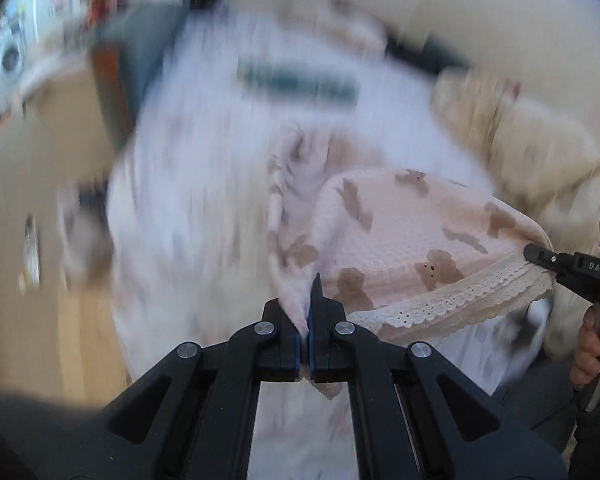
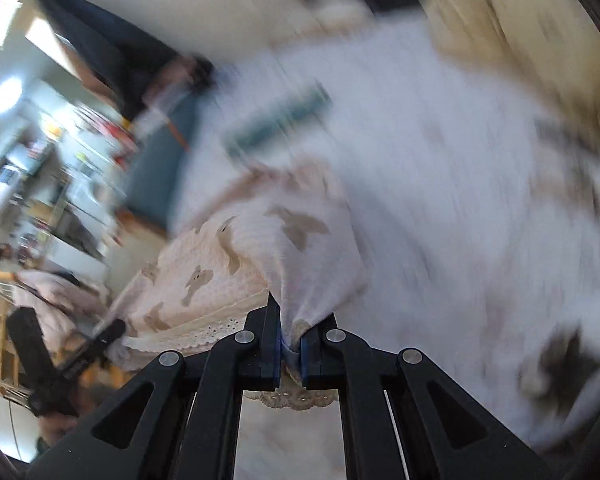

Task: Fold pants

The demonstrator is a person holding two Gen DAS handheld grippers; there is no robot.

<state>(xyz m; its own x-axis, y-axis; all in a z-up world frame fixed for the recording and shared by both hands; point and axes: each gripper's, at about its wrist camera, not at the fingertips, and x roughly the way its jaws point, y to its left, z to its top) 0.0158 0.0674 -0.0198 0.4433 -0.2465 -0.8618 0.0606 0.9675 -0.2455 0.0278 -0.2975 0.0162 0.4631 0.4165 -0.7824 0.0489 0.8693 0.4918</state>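
Two pinches carry the pants [image 1: 412, 236], a pale pink waffle-knit pair printed with brown bears and edged with a lace trim [image 1: 452, 304]. The cloth hangs stretched between both tongs, lifted above a white bedspread [image 1: 188, 184] that lies blurred beyond the tips. The left gripper [image 1: 306, 320] is pressed together on a gathered corner of the fabric, which bunches between its pads and spills out just below them. The right gripper [image 2: 290, 336] is likewise clamped on a fold of the same garment, the lace edge trailing under its jaws; from the left wrist view its black tip bites the trim at the far right end of the lace.

Judging from this, the step in hand is carrying the held edge over to lay a fold. To do it well, keep both pinches level and the edge taut between them, lower together so the cloth lands flat, and release only once the layers lie squarely. A teal object [image 1: 300, 82] lies on the spread well beyond the tongs.
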